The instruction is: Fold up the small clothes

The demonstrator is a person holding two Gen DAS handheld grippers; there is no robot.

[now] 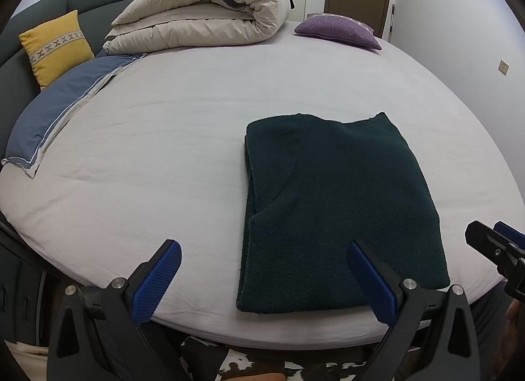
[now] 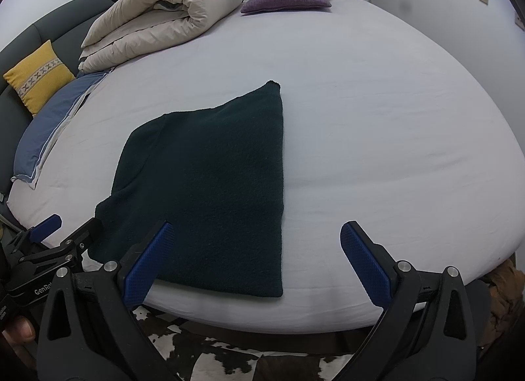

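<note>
A dark green knit sweater (image 1: 331,203) lies folded into a flat rectangle on the white bed sheet (image 1: 164,151) near the front edge; it also shows in the right wrist view (image 2: 213,177). My left gripper (image 1: 264,253) is open and empty, held just above the bed's front edge at the sweater's near left corner. My right gripper (image 2: 256,233) is open and empty over the sweater's near right edge. Each gripper shows at the edge of the other's view: the right one (image 1: 495,243), the left one (image 2: 65,230).
A rolled beige duvet (image 1: 203,13) lies at the back of the bed, with a purple cushion (image 1: 338,30) to its right. A yellow cushion (image 1: 55,46) and a blue pillow (image 1: 55,112) lie at the left. A cowhide rug (image 2: 210,348) covers the floor below.
</note>
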